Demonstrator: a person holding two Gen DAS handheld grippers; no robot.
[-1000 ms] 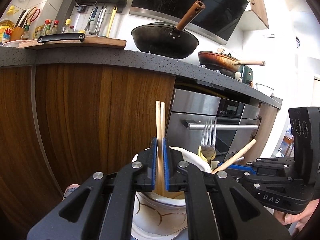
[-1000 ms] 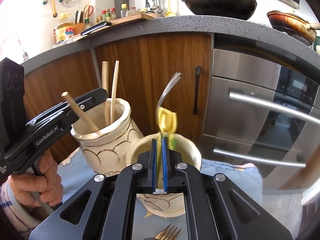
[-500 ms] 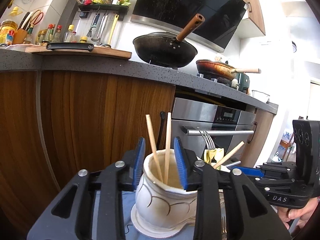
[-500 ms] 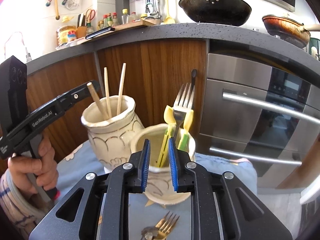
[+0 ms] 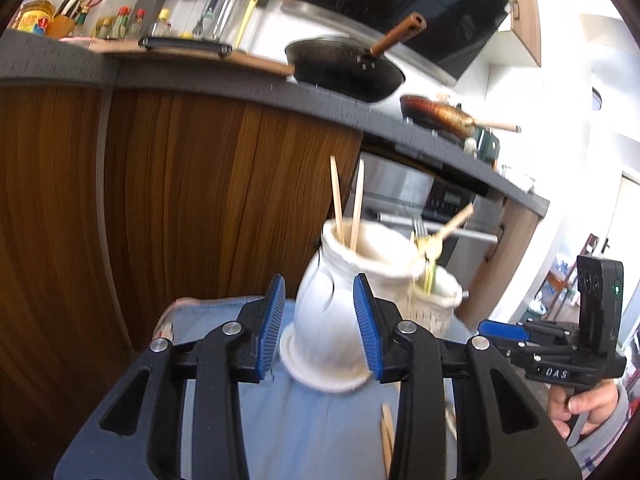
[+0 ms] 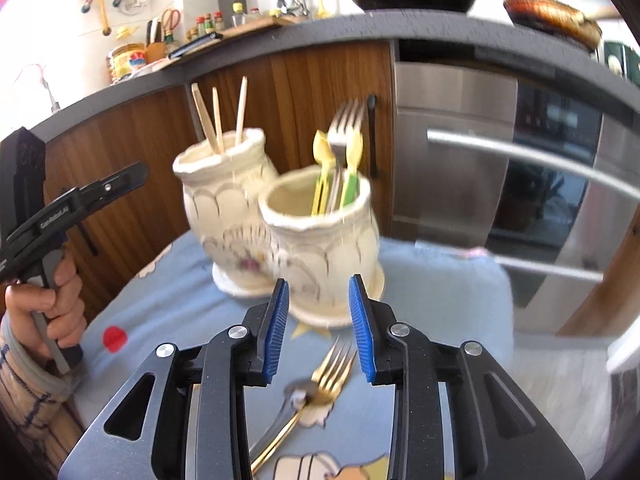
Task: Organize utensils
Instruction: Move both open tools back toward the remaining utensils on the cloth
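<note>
Both tools have just been opening and grasp nothing. Ahead of the left tool (image 5: 318, 322) stands the jar of chopsticks (image 5: 344, 304). Ahead of the right tool (image 6: 319, 322) stands the jar of forks (image 6: 324, 248); a gold fork (image 6: 316, 384) lies on the blue cloth (image 6: 168, 312) beneath its jaws.

Black wok (image 5: 344, 68) w/ brown handle sat on dark speckled worktop (image 5: 248, 88); copper-toned pan (image 5: 438, 114) just beyond it. Wood-grain cabinet doors (image 5: 180, 200) below, steel oven (image 6: 500, 184) w/ bar handles beside them. Sauce bottles (image 5: 128, 20) & hanging tools (image 5: 224, 4) lined the wall. Blue cloth (image 6: 432, 280) w/ cartoon print covered the desk.
</note>
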